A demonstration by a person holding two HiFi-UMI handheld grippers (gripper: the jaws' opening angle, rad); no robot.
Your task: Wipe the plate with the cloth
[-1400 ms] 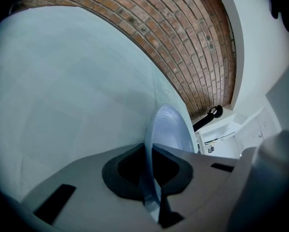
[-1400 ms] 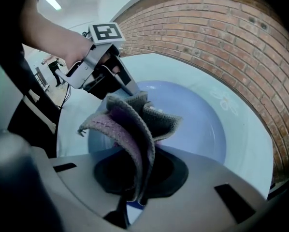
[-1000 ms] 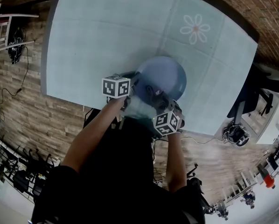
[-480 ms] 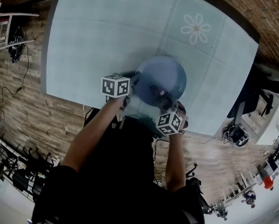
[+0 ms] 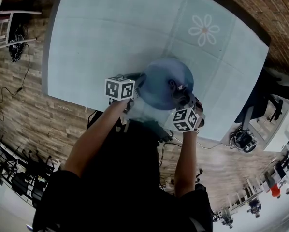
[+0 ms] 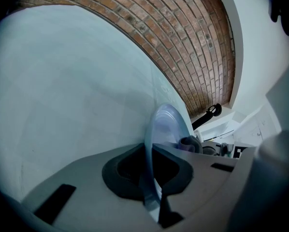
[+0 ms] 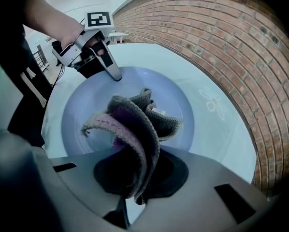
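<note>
Pale table (image 5: 101, 37) lies under everything, and the plate (image 5: 159, 79) is over its near edge, close to me. The plate is blue and round, with its face up toward my head camera. I can't tell whether the plate rests on the table or is lifted a little.

My left gripper (image 6: 151, 182) is at the plate's left rim. Its jaws are nearly together and pinch the rim edge-on, so the plate is steadied.

My right gripper (image 7: 135, 182) is over the plate's right part, pointing steeply down, jaws clamped on the cloth (image 7: 135, 124). The cloth is a bunched knit rag, grey with a purple stripe. Its free end hangs in front of the jaws and seems to lie on the plate's inner face, about the middle in the right gripper view.

Progress, my read: both things are grasped and the wiping is under way. No dirt or streaks show on the plate, so I can't say how much of the face is wiped. What I judge is left: the rest of the face and the rim, then setting down cloth and plate.
</note>
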